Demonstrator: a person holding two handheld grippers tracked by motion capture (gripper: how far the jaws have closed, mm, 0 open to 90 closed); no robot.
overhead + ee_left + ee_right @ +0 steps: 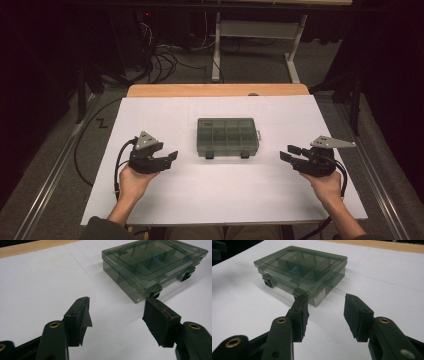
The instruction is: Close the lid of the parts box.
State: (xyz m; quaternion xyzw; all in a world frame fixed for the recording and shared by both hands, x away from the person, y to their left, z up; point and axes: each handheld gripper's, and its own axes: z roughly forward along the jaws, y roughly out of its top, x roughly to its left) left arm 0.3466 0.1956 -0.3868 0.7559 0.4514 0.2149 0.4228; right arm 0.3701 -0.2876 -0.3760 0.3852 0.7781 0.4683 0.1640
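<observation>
White sheeting covers the surface (165, 200), and at its middle a smoke-grey translucent compartment box (228, 137) is set flat, lid down, its two dark latches (209, 155) facing the person. The box is seen to be divided into several cells under the lid; most look empty, and a small bluish mark in one cell (295, 270) cannot be identified. The left claw (171, 157) is held to one side of the box and the right claw (285, 153) to the other, both resting low near the surface, well apart from the box and pointed inward at it. Each claw is released, jaws spread, nothing between them. The step in hand is judged to be the approach, before any contact. The next move would call for both claws to be brought to the front edge, so that the latches can be worked or the box steadied while the lid is lifted.
</observation>
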